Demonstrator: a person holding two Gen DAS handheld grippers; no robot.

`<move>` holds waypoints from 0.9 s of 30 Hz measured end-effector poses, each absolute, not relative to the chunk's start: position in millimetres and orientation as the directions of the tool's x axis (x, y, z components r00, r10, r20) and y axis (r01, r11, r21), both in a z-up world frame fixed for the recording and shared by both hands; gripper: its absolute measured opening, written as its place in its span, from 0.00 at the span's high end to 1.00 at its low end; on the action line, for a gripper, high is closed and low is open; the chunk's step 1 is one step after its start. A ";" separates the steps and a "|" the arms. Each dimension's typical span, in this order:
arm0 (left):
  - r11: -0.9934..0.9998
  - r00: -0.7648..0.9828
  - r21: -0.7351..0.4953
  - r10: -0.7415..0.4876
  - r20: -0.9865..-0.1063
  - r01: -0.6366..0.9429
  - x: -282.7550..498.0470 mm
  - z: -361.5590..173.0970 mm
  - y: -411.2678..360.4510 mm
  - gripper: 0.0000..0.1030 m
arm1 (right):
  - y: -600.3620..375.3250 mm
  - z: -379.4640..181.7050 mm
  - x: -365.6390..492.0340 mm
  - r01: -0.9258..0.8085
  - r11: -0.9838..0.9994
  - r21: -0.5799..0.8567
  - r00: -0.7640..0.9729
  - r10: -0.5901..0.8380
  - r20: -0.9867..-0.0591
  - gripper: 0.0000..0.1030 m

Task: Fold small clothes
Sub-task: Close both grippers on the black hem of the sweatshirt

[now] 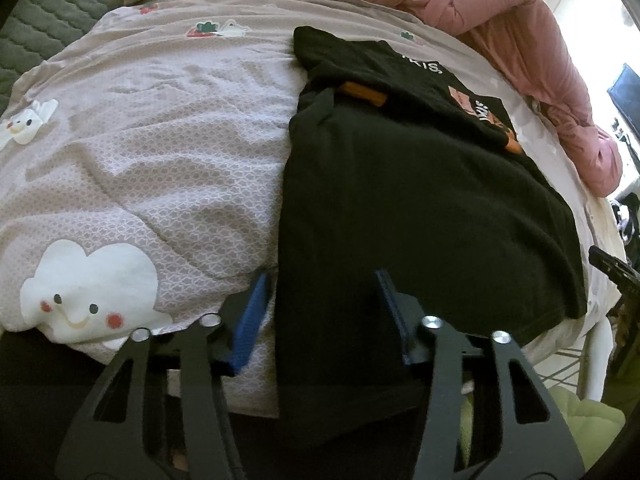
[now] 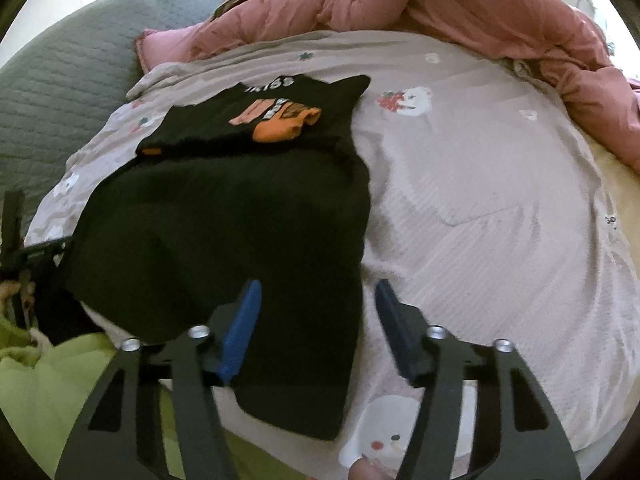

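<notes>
**Black shirt partly folded, both grippers at its near hem**

The black shirt (image 1: pixel 400 200) lies on a bed, on top of a pale blanket (image 1: pixel 160 140) with cloud and strawberry pictures. A pink quilt (image 1: pixel 500 20) is bunched up at the far side of the bed. The sides of the shirt seem already turned in, because it now makes a long narrow strip; the printed part with white letters and an orange patch (image 2: pixel 280 124) is at the far end. So, as I judge it, the first folds are done, and what is left is to bring the near end up over the far end (perhaps one time more after that) and to smooth it.

The left gripper (image 1: pixel 324 300) is at the near left corner of the shirt. Its fingers (image 1: pixel 256 312) stand on both sides of the black cloth, but I cannot tell if they really press on it or are only half closed around it.

The right gripper (image 2: pixel 316 312) is at the near right corner. The edge of the shirt passes between its fingers (image 2: pixel 240 328), and a gap shows beside the right one, over the blanket, so it looks not yet clenched on the cloth.
</notes>
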State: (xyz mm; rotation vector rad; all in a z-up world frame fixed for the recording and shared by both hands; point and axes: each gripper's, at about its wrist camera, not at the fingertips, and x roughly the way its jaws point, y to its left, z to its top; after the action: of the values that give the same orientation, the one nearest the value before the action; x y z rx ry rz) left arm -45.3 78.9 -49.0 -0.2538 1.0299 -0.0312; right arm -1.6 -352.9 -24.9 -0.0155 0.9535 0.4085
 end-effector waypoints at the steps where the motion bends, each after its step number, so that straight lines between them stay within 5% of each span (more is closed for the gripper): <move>1: 0.969 0.517 -0.226 -0.146 -0.844 -0.095 -45.3 -49.5 79.3 0.61 | -352.5 -26.5 -2.3 -0.352 0.921 0.169 0.498 0.337 -0.799 0.56; 12: 0.965 0.509 -0.240 -0.156 -0.847 -0.104 -45.1 -52.5 83.3 0.62 | -363.8 -49.0 -2.5 -0.337 0.916 0.220 0.417 0.355 -0.837 0.63; 18: 0.963 0.508 -0.247 -0.161 -0.846 -0.107 -45.4 -52.9 85.2 0.62 | -354.7 -52.1 1.7 -0.361 0.900 0.245 0.414 0.390 -0.823 0.80; 27: 0.966 0.497 -0.237 -0.155 -0.854 -0.106 -43.4 -54.7 83.1 0.61 | -355.3 -58.8 8.2 -0.378 0.880 0.287 0.406 0.436 -0.803 0.81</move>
State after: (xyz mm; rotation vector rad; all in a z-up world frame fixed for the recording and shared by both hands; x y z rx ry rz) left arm -43.4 83.1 -54.7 -0.2738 1.0534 -0.0299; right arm 8.2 -355.3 -58.8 0.0630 1.0321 0.5139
